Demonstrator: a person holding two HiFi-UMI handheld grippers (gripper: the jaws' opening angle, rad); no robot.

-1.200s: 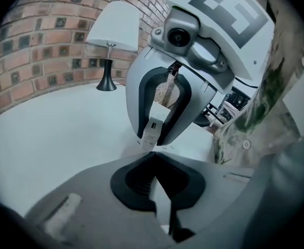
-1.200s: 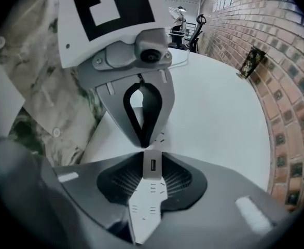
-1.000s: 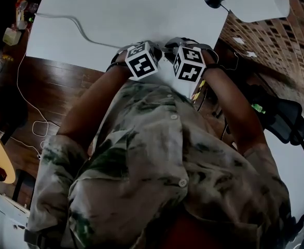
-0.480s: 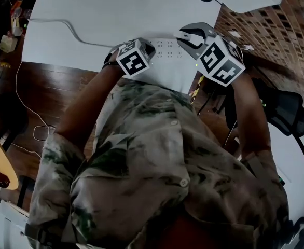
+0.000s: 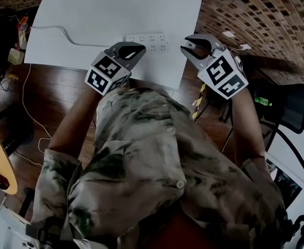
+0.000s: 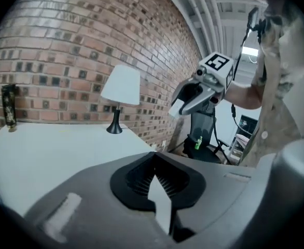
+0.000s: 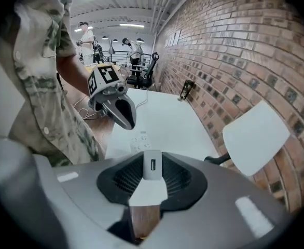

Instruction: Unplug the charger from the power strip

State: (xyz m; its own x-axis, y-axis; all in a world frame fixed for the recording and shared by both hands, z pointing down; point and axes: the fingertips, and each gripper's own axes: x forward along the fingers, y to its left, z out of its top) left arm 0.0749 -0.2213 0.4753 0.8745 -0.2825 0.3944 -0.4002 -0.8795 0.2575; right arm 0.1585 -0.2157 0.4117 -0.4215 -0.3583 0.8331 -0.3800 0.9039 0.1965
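White table point(image 5: 115, 9) carries the power strip point(image 5: 146, 40); our right gripper point(image 5: 192, 44) clamps the charger point(image 7: 152, 167), held clear of it. Our left gripper point(image 5: 135, 47) is closed, empty. A loose clamp might drop it.

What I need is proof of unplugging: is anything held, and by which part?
The right gripper clamps the white charger by its sides, USB port toward the camera; the left gripper holds nothing.
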